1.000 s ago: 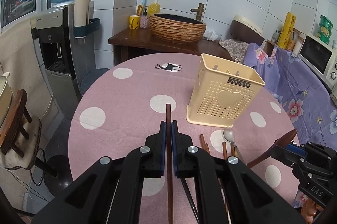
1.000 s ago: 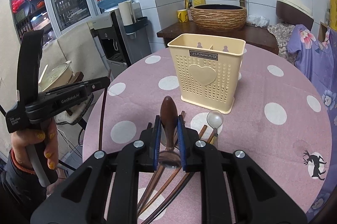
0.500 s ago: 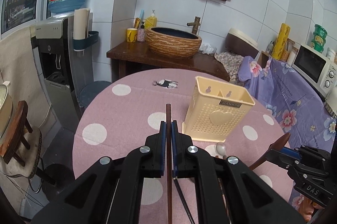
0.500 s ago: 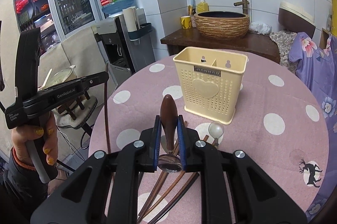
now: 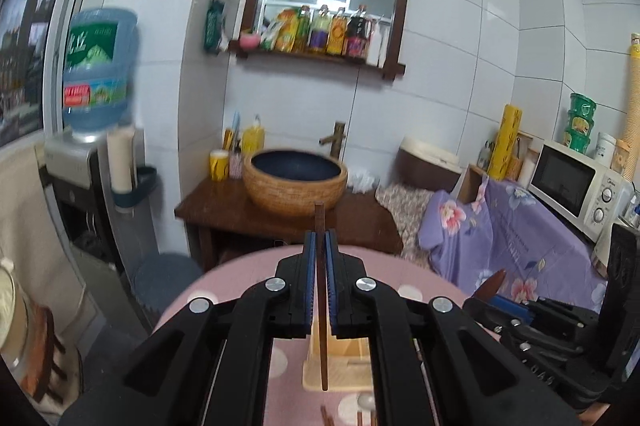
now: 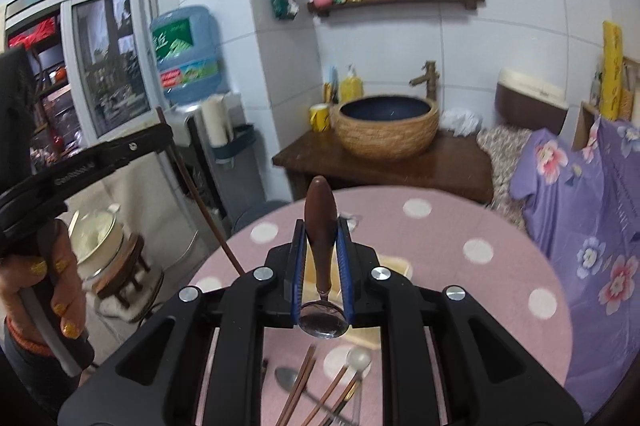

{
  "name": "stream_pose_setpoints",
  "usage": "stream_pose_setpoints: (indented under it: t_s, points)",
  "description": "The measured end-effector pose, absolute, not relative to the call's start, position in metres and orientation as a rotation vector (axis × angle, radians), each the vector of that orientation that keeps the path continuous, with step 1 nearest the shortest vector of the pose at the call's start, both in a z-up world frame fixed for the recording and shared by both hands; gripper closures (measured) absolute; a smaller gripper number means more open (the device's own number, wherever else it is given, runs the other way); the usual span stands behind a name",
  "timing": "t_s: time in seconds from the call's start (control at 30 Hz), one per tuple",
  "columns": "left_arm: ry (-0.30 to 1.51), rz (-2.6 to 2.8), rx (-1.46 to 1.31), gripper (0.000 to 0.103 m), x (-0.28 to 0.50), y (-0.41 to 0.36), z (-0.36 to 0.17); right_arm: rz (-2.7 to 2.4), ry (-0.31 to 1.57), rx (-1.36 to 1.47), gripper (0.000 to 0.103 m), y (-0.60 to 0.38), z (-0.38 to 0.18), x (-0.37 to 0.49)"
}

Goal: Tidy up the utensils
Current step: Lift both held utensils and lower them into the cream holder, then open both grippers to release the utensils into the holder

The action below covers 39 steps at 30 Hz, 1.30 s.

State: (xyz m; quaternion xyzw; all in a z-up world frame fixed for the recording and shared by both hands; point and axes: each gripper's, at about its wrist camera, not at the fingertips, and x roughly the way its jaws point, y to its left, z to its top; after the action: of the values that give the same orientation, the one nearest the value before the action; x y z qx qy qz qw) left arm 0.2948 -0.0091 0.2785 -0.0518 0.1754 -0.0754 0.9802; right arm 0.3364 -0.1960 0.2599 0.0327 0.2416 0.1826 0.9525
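Left wrist view first: the left gripper (image 5: 320,258) has its blue pads pinching a single dark wooden chopstick (image 5: 321,306), which runs straight through the closed jaws, its blunt end poking out ahead and its tip hanging down below. Under it sits the cream utensil holder (image 5: 340,366) on the pink polka-dot worktop (image 5: 224,290), mostly hidden by the gripper body, so which compartment the stick lines up with, I cannot tell. Off to the lower right, the right gripper (image 5: 486,296) shows from the side with a reddish-brown handle end sticking out of it.

Over to the right wrist view: the right gripper (image 6: 322,258) is clamped on a spoon (image 6: 320,238) by its brown wooden handle, the handle standing up between the pads and the shiny metal bowl hanging just below them, facing the camera. Beneath, a corner of the utensil holder (image 6: 394,268) peeks out on the worktop (image 6: 460,226). Nearer the camera lie the loose utensils (image 6: 320,382): several brown chopsticks, a metal spoon lying flat, and a pale round-headed spoon, all crowded together.

At the left edge, a hand (image 6: 44,290) with yellow-painted nails grips the handle of the left gripper (image 6: 162,137), and the chopstick (image 6: 200,197) slants down from it toward the worktop edge, not touching.
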Motion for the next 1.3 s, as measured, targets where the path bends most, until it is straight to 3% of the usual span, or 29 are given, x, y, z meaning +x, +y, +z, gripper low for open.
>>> stream_pose_setpoints:
  t_s: [0.2, 0.83, 1.13, 1.2, 1.27, 1.3]
  points:
    - [0.336, -0.131, -0.059, 0.097, 0.332, -0.049, 0.289, 0.277, 0.481, 0.043, 0.087, -0.190, 0.255, 0.373]
    - [0.533, -0.082, -0.032, 0.097, 0.371, -0.050, 0.152, 0.252, 0.643, 0.054, 0.087, -0.188, 0.129, 0.413]
    - [0.485, -0.084, 0.004, 0.096, 0.364, -0.048, 0.148, 0.242, 0.646, 0.042, 0.087, -0.187, 0.108, 0.415]
    - [0.470, -0.077, 0.022, 0.095, 0.362, -0.049, 0.148, 0.234, 0.637, 0.042, 0.083, -0.188, 0.108, 0.413]
    - [0.451, -0.070, 0.044, 0.075, 0.357, -0.048, 0.149, 0.229, 0.614, 0.036, 0.069, -0.189, 0.110, 0.408]
    - [0.434, -0.065, 0.049, 0.047, 0.353, -0.047, 0.149, 0.224, 0.595, 0.029, 0.056, -0.189, 0.111, 0.404]
